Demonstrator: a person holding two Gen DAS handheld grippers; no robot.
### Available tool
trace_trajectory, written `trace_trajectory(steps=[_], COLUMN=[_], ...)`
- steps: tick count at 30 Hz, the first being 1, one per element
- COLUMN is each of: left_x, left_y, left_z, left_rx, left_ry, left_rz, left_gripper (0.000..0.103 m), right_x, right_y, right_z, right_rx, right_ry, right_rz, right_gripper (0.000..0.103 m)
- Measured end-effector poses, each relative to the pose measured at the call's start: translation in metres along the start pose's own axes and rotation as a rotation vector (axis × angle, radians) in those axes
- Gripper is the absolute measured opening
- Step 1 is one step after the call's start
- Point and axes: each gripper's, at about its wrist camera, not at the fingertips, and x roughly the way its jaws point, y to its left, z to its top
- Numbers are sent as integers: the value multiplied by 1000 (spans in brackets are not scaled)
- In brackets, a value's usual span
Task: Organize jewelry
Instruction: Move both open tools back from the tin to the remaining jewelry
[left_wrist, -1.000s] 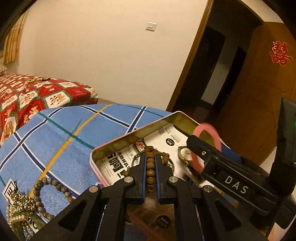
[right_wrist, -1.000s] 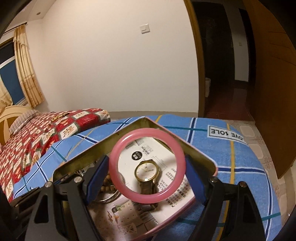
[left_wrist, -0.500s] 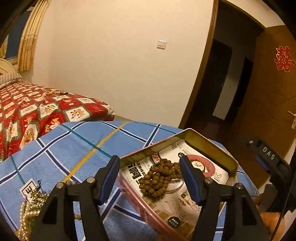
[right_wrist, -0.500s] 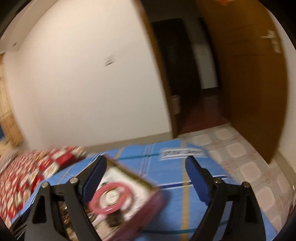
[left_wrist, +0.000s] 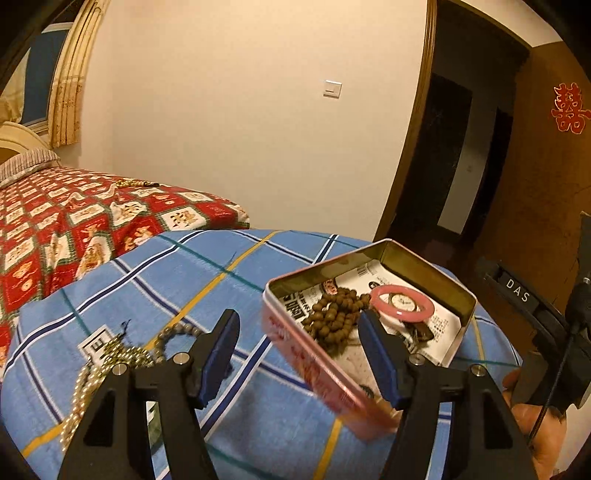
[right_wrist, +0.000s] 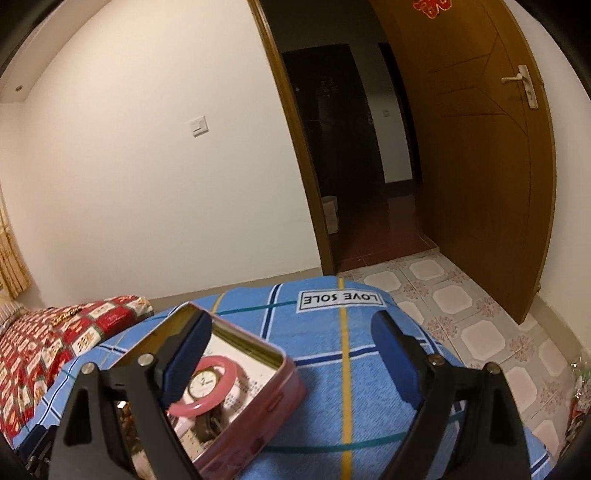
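Observation:
An open pink tin (left_wrist: 424, 264) (right_wrist: 284, 373) sits on the blue checked cloth. In it lie a pink bangle (left_wrist: 397, 302) (right_wrist: 229, 380), a gold watch (left_wrist: 400, 302) (right_wrist: 202, 380) inside the bangle's ring, and a heap of brown wooden beads (left_wrist: 332, 314). My left gripper (left_wrist: 299, 343) is open and empty, above the tin's near left corner. My right gripper (right_wrist: 291, 350) is open and empty, right of the tin; its body shows in the left wrist view (left_wrist: 532, 306). A pearl necklace and a bead bracelet (left_wrist: 122, 354) lie on the cloth at the left.
The blue cloth (left_wrist: 177, 280) covers a rounded surface that drops off at the right toward a tiled floor (right_wrist: 480, 317). A bed with a red patterned cover (left_wrist: 74, 221) lies to the left. An open wooden door (right_wrist: 480, 147) stands at the far right.
My left gripper opened, dropped the brown beads into the tin and drew back left. My right gripper released the pink bangle into the tin and swung right.

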Motion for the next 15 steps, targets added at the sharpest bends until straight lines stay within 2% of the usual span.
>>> trace_trajectory(steps=[15], left_x=[-18], left_y=[-6], left_z=[-19], left_rx=[38], left_ry=[50], left_rz=[-8], left_gripper=[67], right_x=[-34], right_y=[13], right_z=[-24], right_rx=[-32], right_ry=[20], right_rz=[34], right_gripper=[93])
